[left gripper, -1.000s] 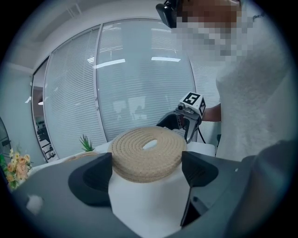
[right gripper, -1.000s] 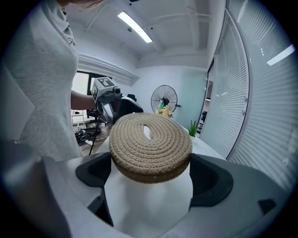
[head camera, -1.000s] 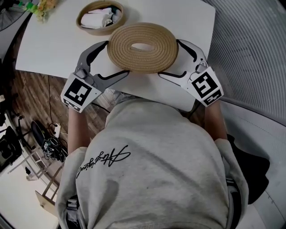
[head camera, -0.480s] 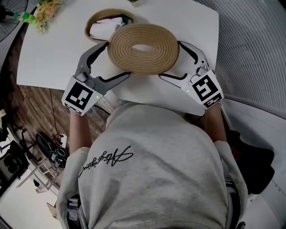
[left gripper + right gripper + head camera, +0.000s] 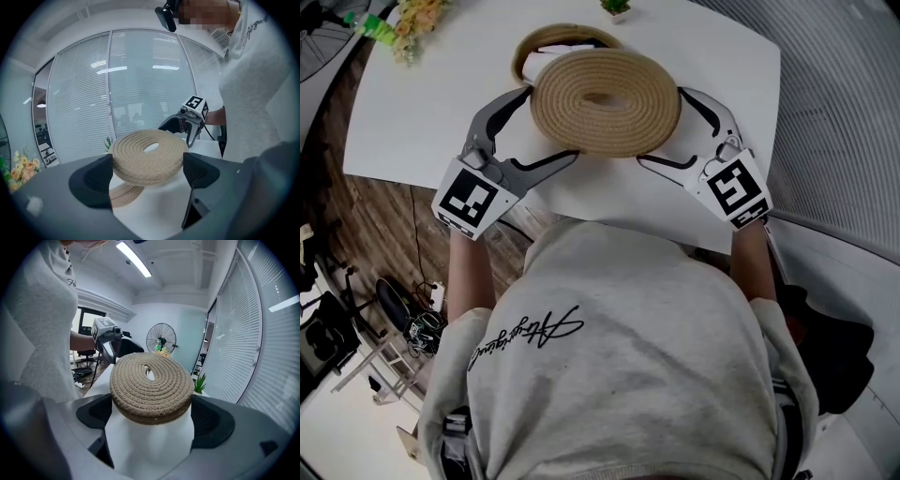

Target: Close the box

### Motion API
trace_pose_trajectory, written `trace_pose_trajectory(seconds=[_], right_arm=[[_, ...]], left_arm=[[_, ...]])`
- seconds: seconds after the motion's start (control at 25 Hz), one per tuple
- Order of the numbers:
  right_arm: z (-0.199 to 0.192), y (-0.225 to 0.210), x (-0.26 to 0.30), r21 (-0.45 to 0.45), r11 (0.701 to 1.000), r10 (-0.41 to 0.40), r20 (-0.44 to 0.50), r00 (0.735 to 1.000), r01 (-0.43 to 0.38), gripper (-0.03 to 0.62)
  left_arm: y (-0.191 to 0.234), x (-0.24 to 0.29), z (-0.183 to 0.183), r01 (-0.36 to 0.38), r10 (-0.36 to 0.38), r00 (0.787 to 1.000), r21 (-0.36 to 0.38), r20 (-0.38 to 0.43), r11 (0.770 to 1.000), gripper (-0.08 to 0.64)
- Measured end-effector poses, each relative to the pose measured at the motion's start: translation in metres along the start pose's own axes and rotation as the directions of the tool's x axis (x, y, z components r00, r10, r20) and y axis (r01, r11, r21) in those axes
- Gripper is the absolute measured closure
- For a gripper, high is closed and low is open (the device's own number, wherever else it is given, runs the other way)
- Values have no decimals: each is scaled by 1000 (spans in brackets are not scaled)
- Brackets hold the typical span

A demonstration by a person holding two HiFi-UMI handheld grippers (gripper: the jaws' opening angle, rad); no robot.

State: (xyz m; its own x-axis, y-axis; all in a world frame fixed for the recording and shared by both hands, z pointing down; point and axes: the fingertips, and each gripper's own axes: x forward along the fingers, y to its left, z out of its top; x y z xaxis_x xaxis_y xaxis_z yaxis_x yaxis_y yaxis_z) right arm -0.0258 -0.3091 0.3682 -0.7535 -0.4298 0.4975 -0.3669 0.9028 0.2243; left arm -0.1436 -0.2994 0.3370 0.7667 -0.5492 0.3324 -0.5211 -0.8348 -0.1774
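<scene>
Grey plastic on your left gripper (image 5: 546, 124), white on your right gripper (image 5: 664, 126). Both are spread wide, each pinching one side of the woven lid (image 5: 605, 101), so it hangs clear of the table (image 5: 422, 122) in the upper middle of the head view. The basket (image 5: 546, 39) sits just past it toward the top edge, partly hidden under the lid.

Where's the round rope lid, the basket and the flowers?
Lid (image 5: 642, 108): head view, on its coiled top, right of the hole.
Basket (image 5: 528, 42): head view, on its left rim.
Flowers (image 5: 420, 13): head view, on the blossoms.
</scene>
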Motion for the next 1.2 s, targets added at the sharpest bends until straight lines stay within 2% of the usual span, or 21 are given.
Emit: trace_pose_trajectory(seconds=[0.2,0.44,0.48,0.56,0.6,0.68,0.76,0.88,1.0,1.08,1.2], right_arm=[[15,0,23,-6,1000,4,0,1000,-4,63],[28,-3,45,4,1000,10,9,1000,-10,63],[30,-2,49,11,1000,10,11,1000,-10,63],[31,-2,57,28,1000,11,10,1000,-11,63],[31,-2,61,37,999,10,6,1000,-10,64],[29,-3,68,47,999,7,-6,1000,-7,64],[30,-6,73,48,999,4,-10,1000,-4,64],[36,-10,76,45,999,1,-6,1000,-1,64],[38,-15,79,29,1000,-7,-20,1000,8,63],[40,-17,79,40,999,5,-13,1000,-4,63],[44,-23,82,57,998,33,5,999,-34,63]], left_arm=[[22,-15,-3,-19,19,999,-14,26,1000,95],[48,-26,-12,-36,41,997,-79,58,996,97],[56,-29,-13,-57,64,995,-98,72,994,129],[72,-38,-11,-88,106,987,-146,123,985,246],[78,-41,-11,-79,105,983,-170,149,982,252],[85,-43,-11,-33,74,979,-211,189,977,247],[89,-43,-14,1,42,980,-215,196,977,234],[91,-39,-23,37,-6,986,-185,165,982,199],[90,-38,-22,100,-67,980,-168,188,981,146],[89,-39,-21,130,-99,975,-152,198,980,133],[92,-36,-27,145,-125,979,-119,164,982,109]])
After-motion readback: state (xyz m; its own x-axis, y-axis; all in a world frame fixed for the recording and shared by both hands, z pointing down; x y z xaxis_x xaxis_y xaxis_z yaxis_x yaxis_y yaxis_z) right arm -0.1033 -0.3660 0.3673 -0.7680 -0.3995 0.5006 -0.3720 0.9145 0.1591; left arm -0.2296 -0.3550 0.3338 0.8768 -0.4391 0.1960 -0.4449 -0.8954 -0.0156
